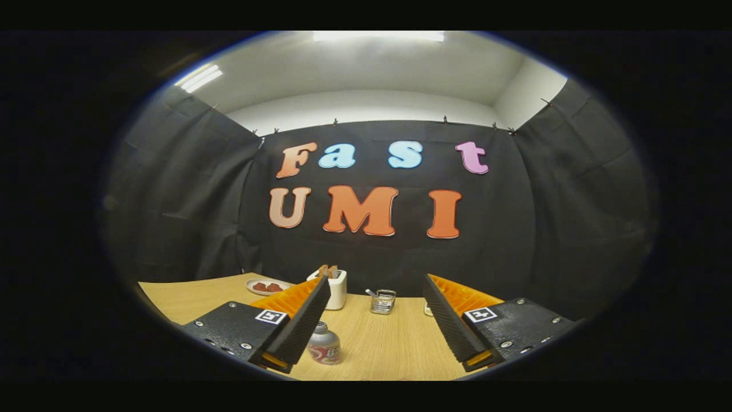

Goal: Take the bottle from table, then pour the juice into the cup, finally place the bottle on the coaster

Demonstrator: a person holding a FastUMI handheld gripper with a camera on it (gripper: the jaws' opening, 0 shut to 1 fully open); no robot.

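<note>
Pale wood-grain desk (394, 349) carries a small rounded bottle (324, 345) with a grey cap and red-and-white label, standing upright just beside the left finger, at about seven o'clock between the fingers. The tongs (374, 297) gape wide, holding nothing. Beyond them, at twelve o'clock, stand a white box-shaped holder (336, 289) and a wire basket (382, 301); a plate (264, 286) lies at eleven.

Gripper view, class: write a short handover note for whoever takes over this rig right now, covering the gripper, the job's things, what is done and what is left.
Gripper: open, fingers spread wide above the table, holding nothing.
Bottle: upright on the table, low between the fingers, close beside the left finger, untouched.
Beyond the fingers: a white holder, a plate with red pieces, and a small glass container with something standing in it. I cannot pick out the cup or coaster with certainty.
Done: nothing yet.
Left: grasp the bottle, pour juice into the cup, set the bottle on the coaster.
</note>
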